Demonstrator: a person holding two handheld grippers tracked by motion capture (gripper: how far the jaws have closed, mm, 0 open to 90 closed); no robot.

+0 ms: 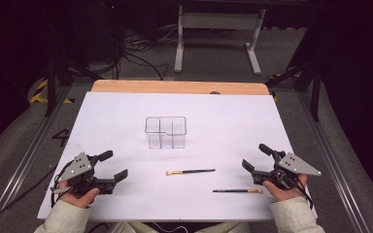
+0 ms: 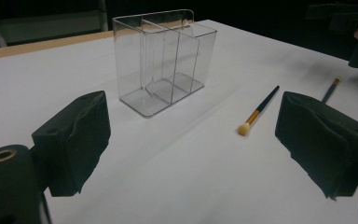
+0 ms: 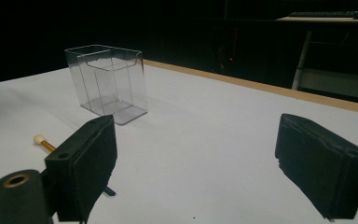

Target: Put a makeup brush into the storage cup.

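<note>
Clear boxy plastic organizer (image 1: 165, 132); two slim round-tipped brushes (image 1: 190, 172); matte white table (image 1: 223, 121).

no readable text, no labels, no brand marks, no numbers — anywhere on show

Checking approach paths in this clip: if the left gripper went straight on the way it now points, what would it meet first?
Probably bare white table. The left gripper, jaws open, aims between the clear organizer and the nearer brush; neither looks squarely in line, though depth is unclear.
</note>
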